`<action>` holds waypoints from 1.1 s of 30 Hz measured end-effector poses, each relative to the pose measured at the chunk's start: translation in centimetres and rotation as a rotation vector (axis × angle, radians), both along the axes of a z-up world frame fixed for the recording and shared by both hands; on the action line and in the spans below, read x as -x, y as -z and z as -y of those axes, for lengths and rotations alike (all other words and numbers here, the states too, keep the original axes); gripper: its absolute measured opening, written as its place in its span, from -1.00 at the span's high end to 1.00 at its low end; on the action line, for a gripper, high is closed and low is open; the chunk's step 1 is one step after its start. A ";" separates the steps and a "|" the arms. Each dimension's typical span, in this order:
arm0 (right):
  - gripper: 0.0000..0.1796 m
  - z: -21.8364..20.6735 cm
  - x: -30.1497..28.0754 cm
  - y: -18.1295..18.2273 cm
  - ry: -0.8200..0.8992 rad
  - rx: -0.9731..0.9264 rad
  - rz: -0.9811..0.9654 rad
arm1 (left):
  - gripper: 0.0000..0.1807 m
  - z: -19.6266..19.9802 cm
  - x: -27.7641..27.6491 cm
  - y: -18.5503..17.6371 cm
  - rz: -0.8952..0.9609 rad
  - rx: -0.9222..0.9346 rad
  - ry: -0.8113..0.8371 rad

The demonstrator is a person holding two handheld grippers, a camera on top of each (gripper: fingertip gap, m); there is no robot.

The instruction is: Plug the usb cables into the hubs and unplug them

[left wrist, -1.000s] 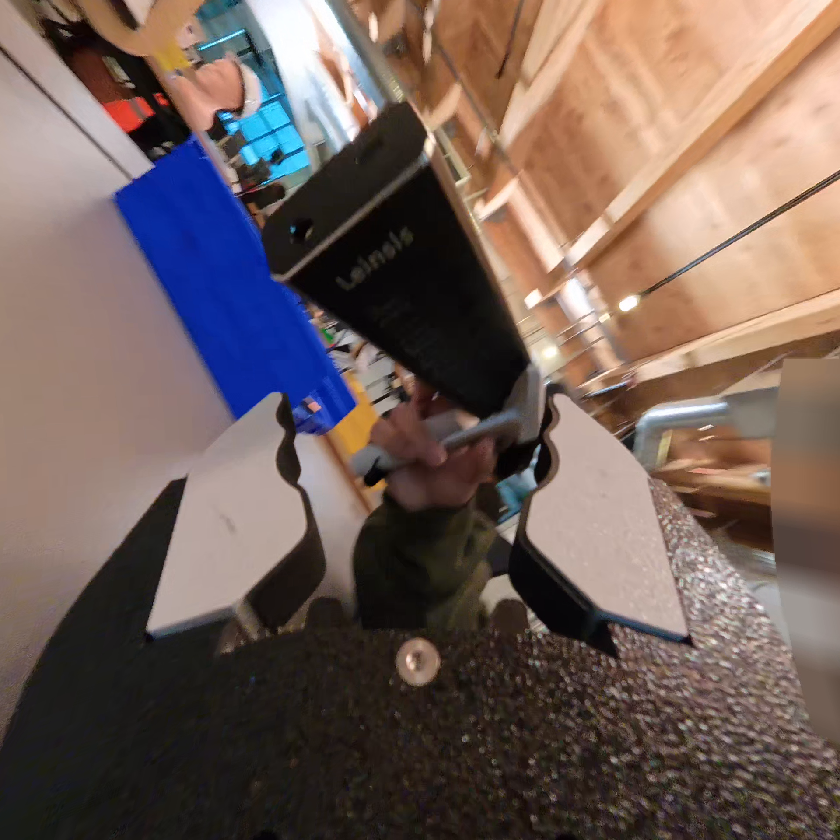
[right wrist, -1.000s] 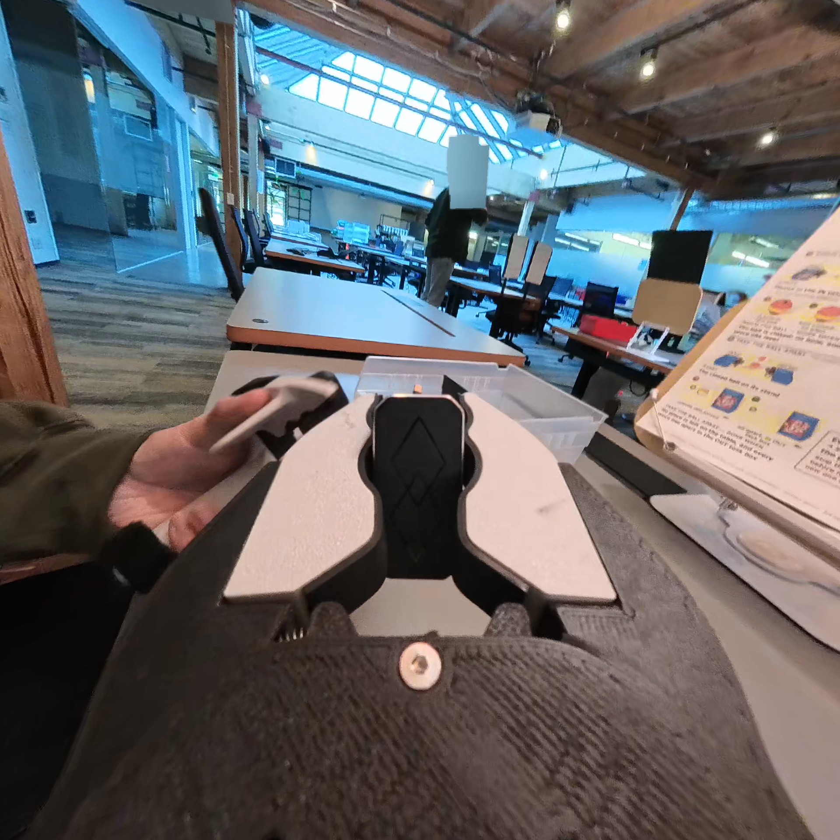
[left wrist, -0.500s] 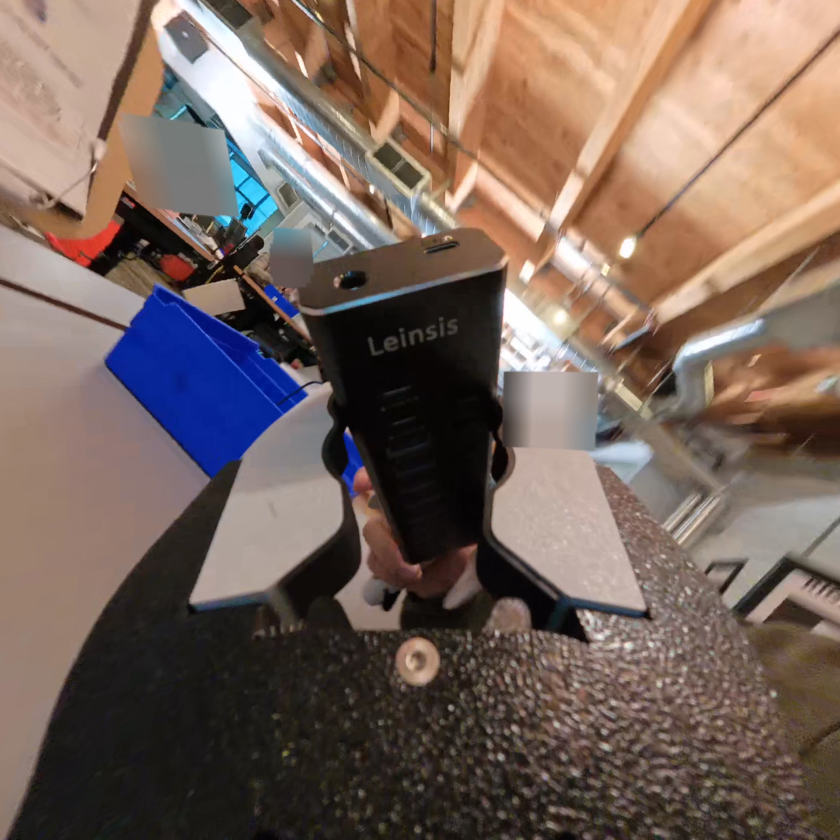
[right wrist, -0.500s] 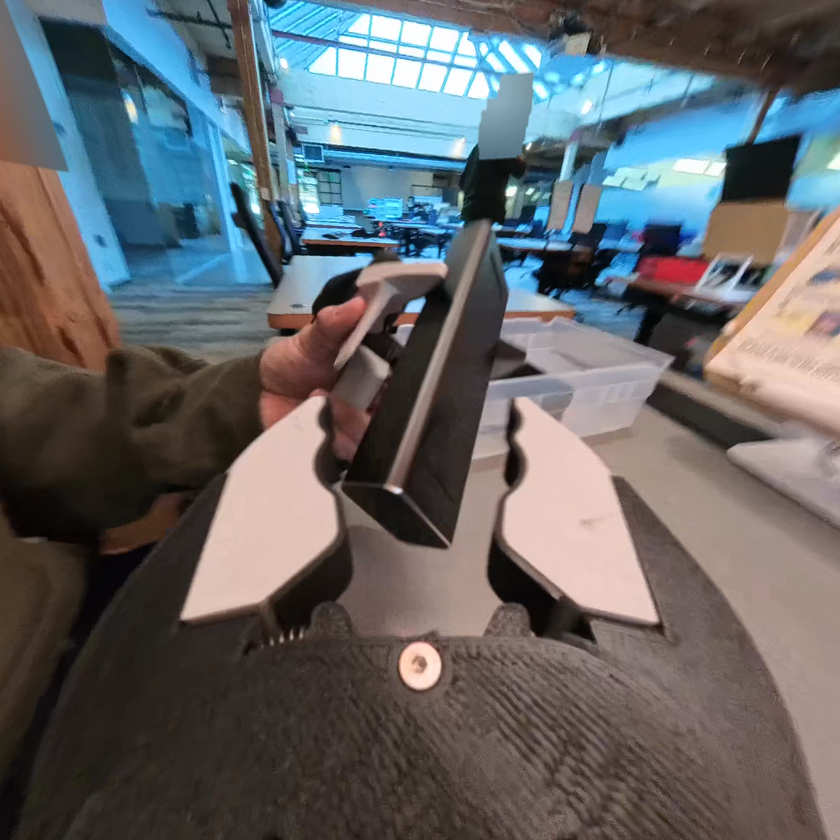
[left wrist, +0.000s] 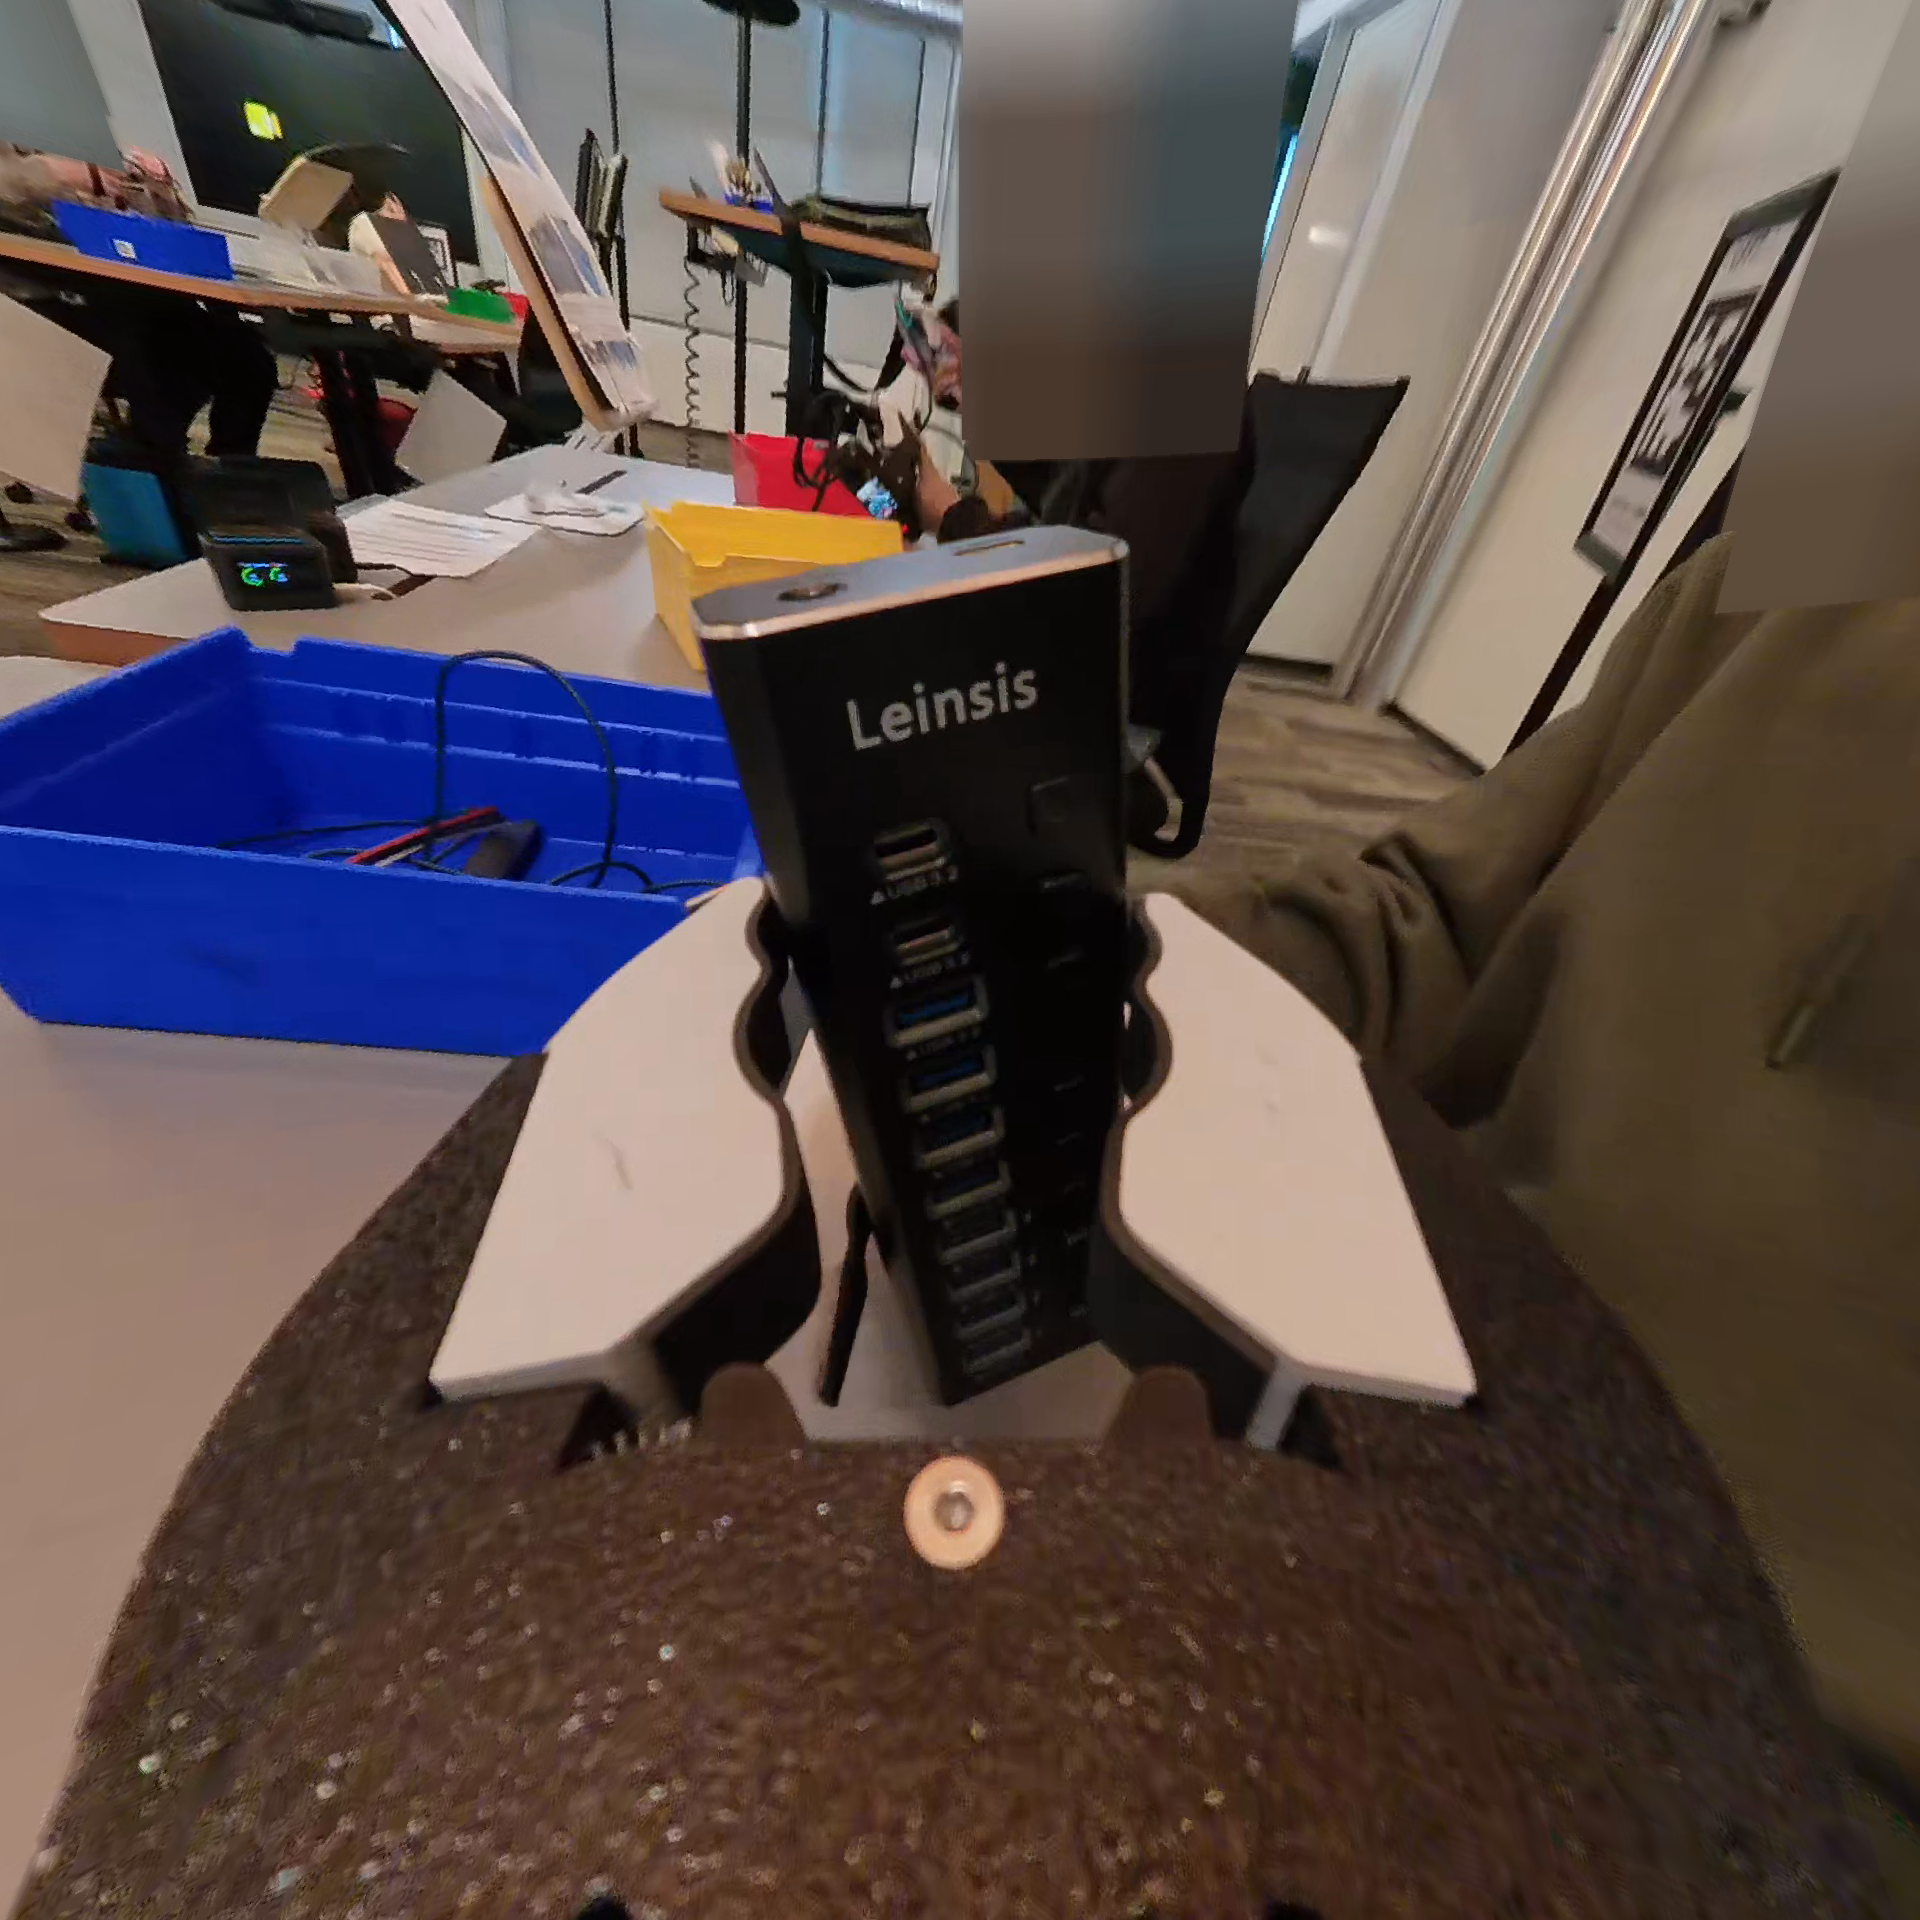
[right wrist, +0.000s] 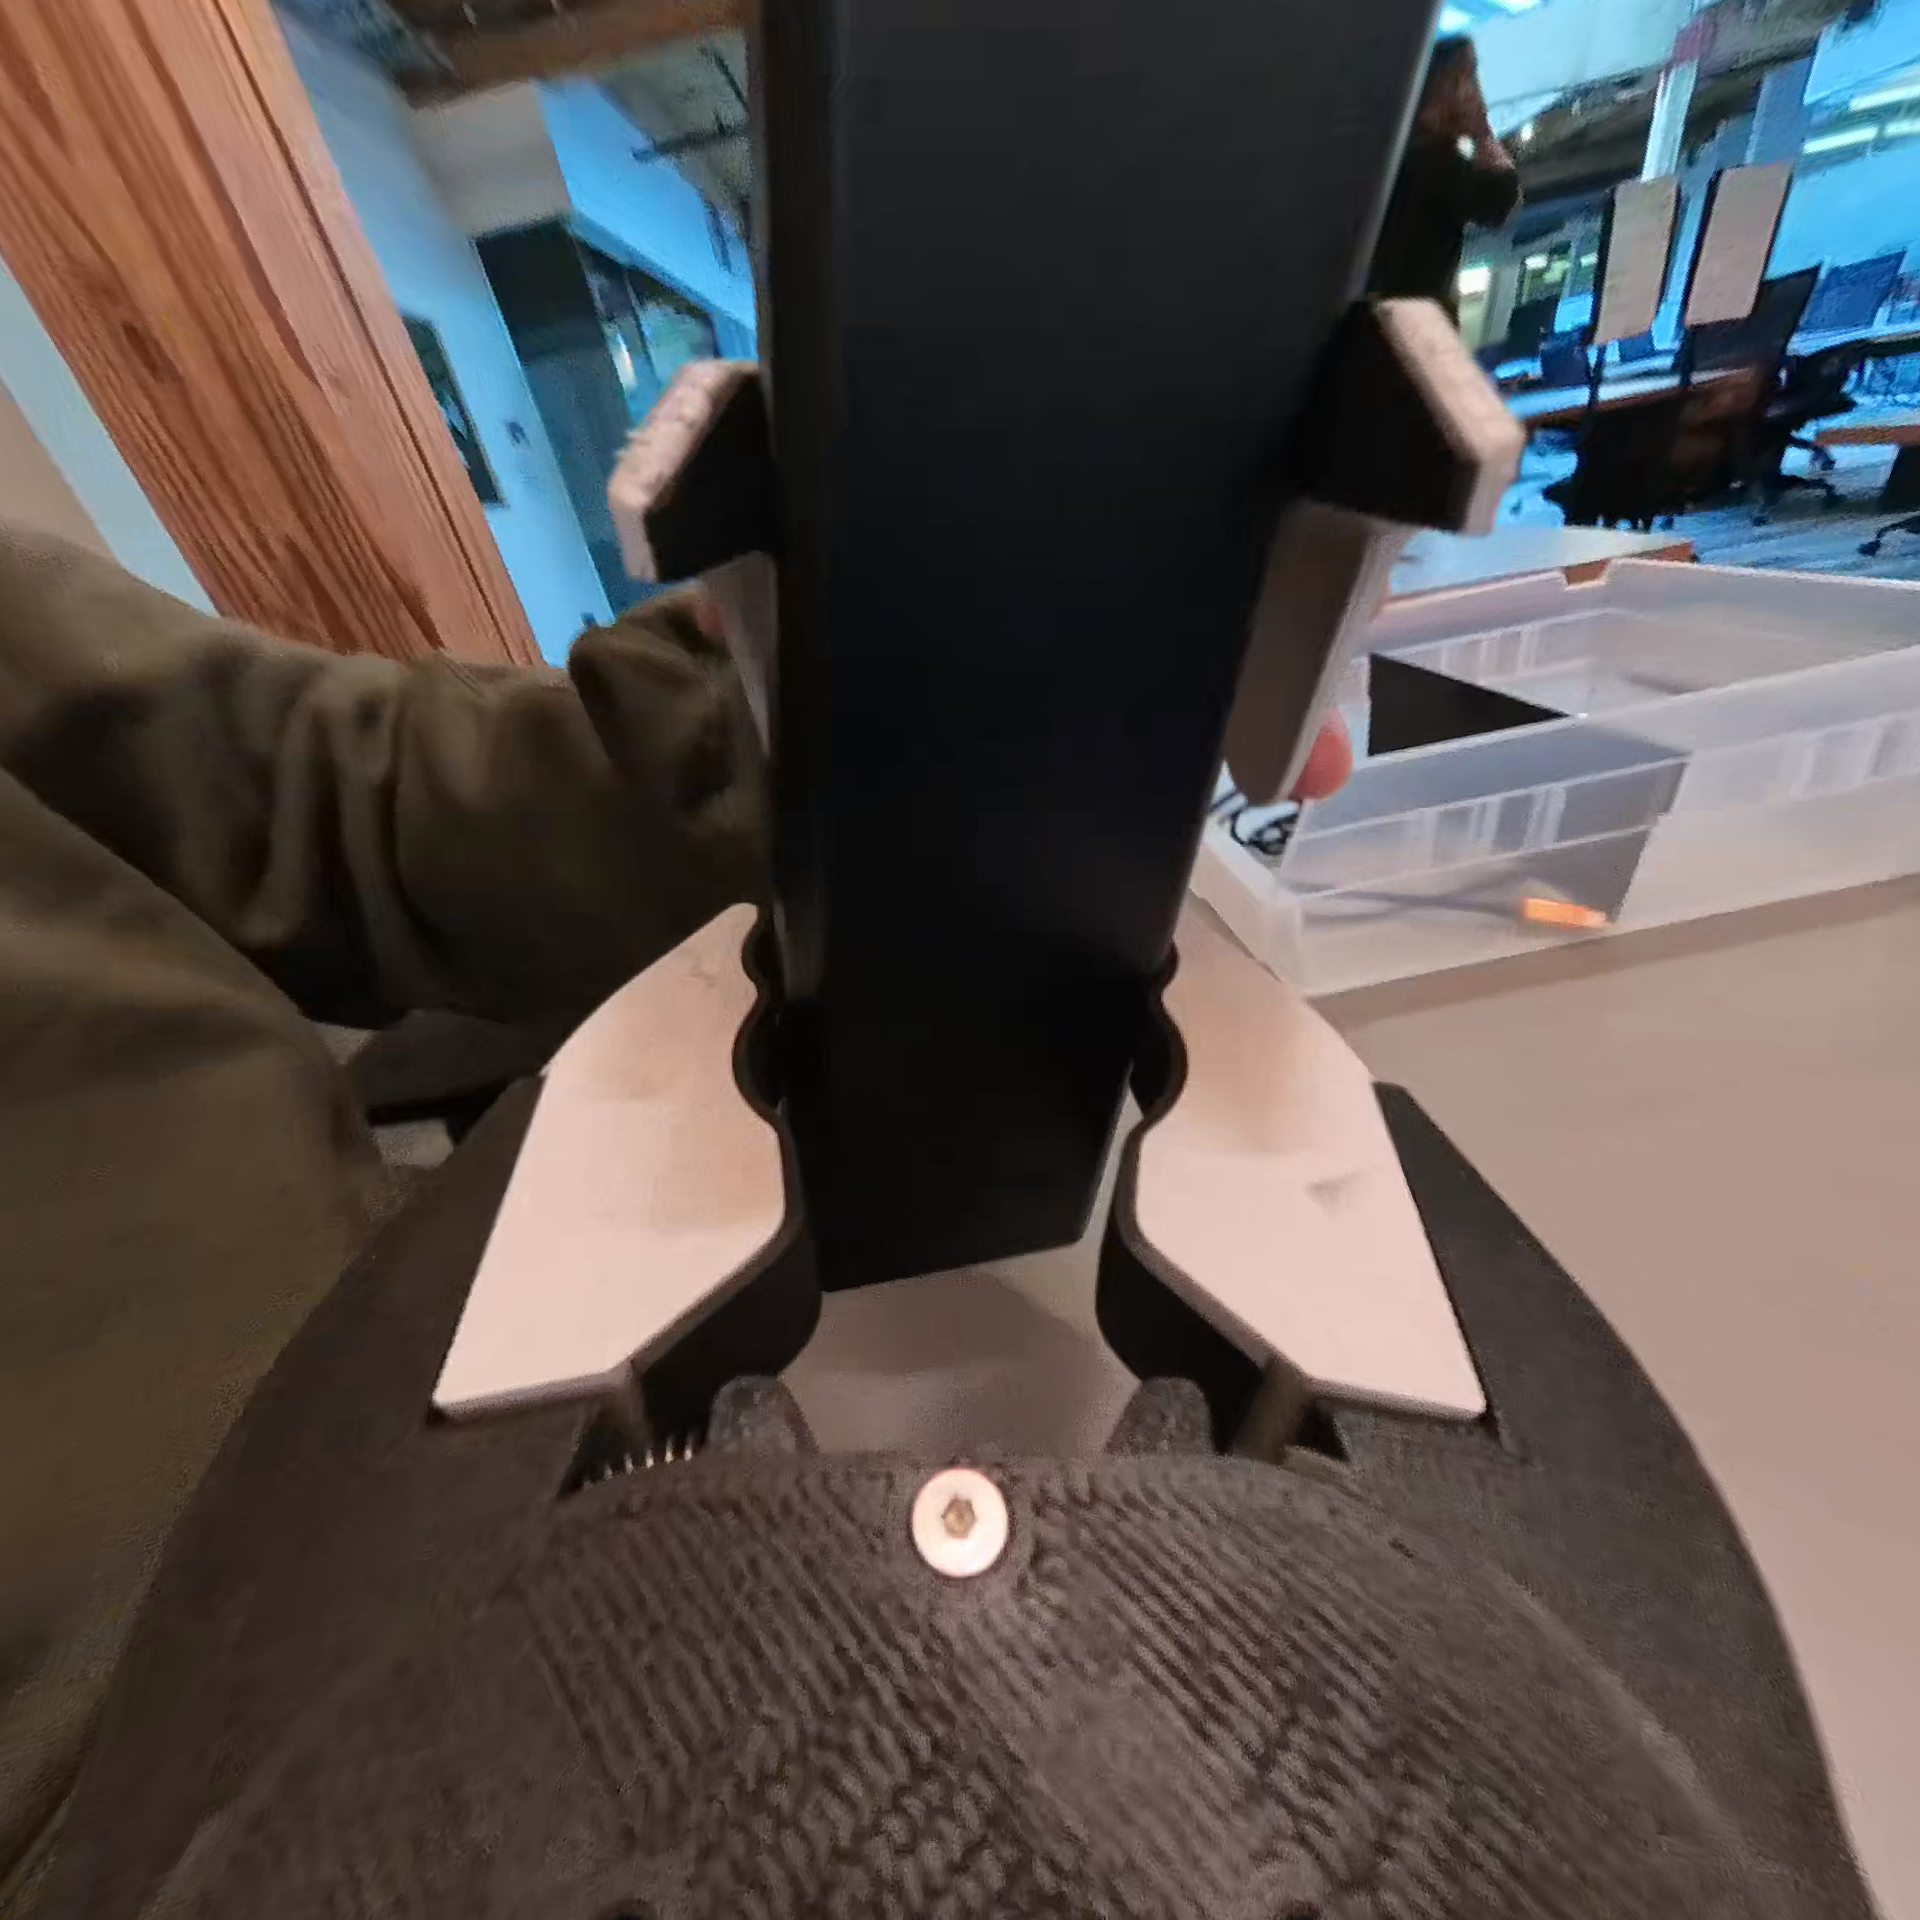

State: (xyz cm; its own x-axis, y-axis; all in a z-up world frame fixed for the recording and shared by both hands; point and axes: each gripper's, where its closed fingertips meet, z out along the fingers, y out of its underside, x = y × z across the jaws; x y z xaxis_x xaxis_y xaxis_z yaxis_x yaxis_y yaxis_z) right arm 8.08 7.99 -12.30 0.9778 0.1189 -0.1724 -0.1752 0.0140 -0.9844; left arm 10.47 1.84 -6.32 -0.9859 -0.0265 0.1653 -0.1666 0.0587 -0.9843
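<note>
Now, left gripper: clenched on the hub; both fingers press its long edges on the lower half.
Right gripper: closed on the same hub; both inner finger edges sit against its sides at the near end.
Hub pose: black, long, held up in the air between the two grippers, near upright in the left wrist view and leaning a little to the left at the top.
Hub faces: the column of ports faces the left camera; the plain back faces the right camera.
Hub top: the metal-edged end cap is free, with nothing plugged into it.
Ports: all the ones that show look empty; the lowest ones are too dark to tell.
Left gripper's fingers: seen in the right wrist view farther up the hub, one on each side, touching it.
Blue bin: on the table, left of the hub; it holds the usb cables, loose.
Yellow bin: behind the hub, on the next table.
Clear bin: right of the hub in the right wrist view; it has dividers and a small orange piece inside.
Sleeve: olive, right of the hub; in the right wrist view the sleeve is on the left.
Wooden post: far left, behind the sleeve.
</note>
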 end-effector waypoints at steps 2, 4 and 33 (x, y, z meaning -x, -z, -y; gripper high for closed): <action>0.27 0.1 -1.0 0.4 0.086 0.018 0.070 | 0.33 0.2 0.0 0.6 0.031 -0.064 -0.013; 0.28 0.5 -2.6 0.6 0.200 0.036 0.131 | 0.35 0.2 -0.6 0.7 0.051 -0.116 -0.103; 0.24 0.6 -2.3 1.6 0.168 0.095 0.123 | 0.33 0.8 -0.2 4.0 0.102 -0.281 -0.067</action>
State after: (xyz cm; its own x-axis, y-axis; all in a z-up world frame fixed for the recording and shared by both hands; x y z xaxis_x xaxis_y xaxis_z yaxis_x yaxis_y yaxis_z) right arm 10.43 7.41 -13.87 0.9969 -0.0581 -0.0531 -0.0567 -0.0610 -0.9965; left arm 10.69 1.07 -10.35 -0.9916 -0.1222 0.0424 -0.0801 0.3229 -0.9430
